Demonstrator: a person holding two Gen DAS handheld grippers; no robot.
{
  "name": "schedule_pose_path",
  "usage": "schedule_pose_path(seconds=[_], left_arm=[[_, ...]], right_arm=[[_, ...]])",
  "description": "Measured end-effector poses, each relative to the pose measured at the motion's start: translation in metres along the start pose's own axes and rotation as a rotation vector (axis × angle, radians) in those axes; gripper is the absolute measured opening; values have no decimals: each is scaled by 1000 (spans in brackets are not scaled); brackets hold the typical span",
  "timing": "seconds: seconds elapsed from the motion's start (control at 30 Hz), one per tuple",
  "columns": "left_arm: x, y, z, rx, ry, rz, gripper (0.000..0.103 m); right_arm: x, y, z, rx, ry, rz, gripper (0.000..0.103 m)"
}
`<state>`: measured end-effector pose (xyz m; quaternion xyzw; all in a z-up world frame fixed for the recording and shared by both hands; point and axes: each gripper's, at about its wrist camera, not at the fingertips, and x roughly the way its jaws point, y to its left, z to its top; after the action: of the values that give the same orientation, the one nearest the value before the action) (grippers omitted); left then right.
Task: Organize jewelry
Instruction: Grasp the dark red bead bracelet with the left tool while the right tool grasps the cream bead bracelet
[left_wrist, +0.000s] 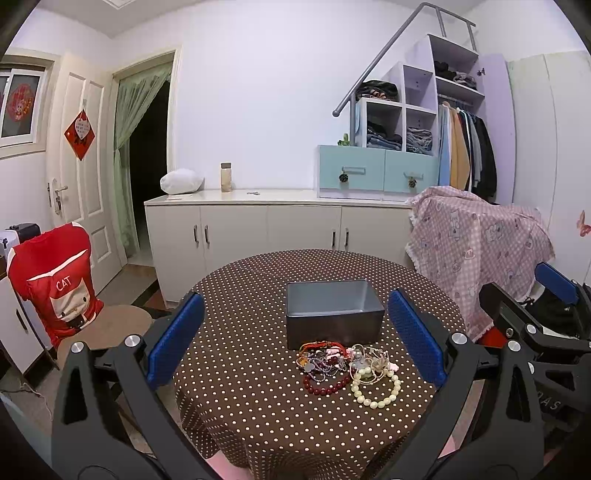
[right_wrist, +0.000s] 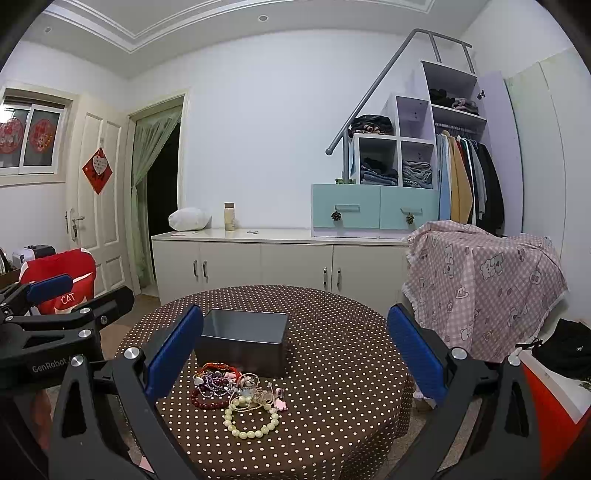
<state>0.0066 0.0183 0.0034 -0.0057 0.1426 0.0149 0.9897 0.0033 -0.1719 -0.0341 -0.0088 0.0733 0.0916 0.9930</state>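
A tangled pile of jewelry (left_wrist: 341, 363) lies on the round table with the brown dotted cloth (left_wrist: 251, 413), just in front of an empty dark grey box (left_wrist: 332, 328). A cream bead bracelet (left_wrist: 376, 395) and a dark red one (left_wrist: 327, 386) lie at the pile's near edge. My left gripper (left_wrist: 295, 299) is open, held above the table's near side, with nothing between its blue pads. In the right wrist view the pile (right_wrist: 236, 391) and box (right_wrist: 243, 347) sit low and left. My right gripper (right_wrist: 295, 314) hovers open and empty over the table (right_wrist: 340, 369). The left gripper (right_wrist: 85, 291) shows at the left edge.
A chair with a red CAT cover (left_wrist: 55, 288) stands left of the table. Something draped in pink checked cloth (left_wrist: 480, 240) stands at the right. White cabinets (left_wrist: 258, 225) line the back wall. A black bag (right_wrist: 565, 347) lies on a red and white surface at the far right.
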Motion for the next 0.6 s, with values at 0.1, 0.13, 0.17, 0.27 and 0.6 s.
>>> schedule_pose_path(seconds=[0.1, 0.13, 0.17, 0.27, 0.6], left_arm=[[1, 1, -2, 2, 7, 0, 97], [2, 1, -3, 3, 10, -1, 97], [3, 2, -4, 2, 16, -3, 97], [7, 1, -8, 6, 34, -3, 97], [28, 9, -25, -2, 131, 20, 97]], right_arm=[[2, -1, -2, 4, 10, -3, 96], [3, -2, -3, 6, 17, -5, 96], [4, -2, -4, 7, 22, -6, 96], [8, -3, -6, 11, 43, -12, 96], [28, -7, -25, 56, 123, 5, 96]])
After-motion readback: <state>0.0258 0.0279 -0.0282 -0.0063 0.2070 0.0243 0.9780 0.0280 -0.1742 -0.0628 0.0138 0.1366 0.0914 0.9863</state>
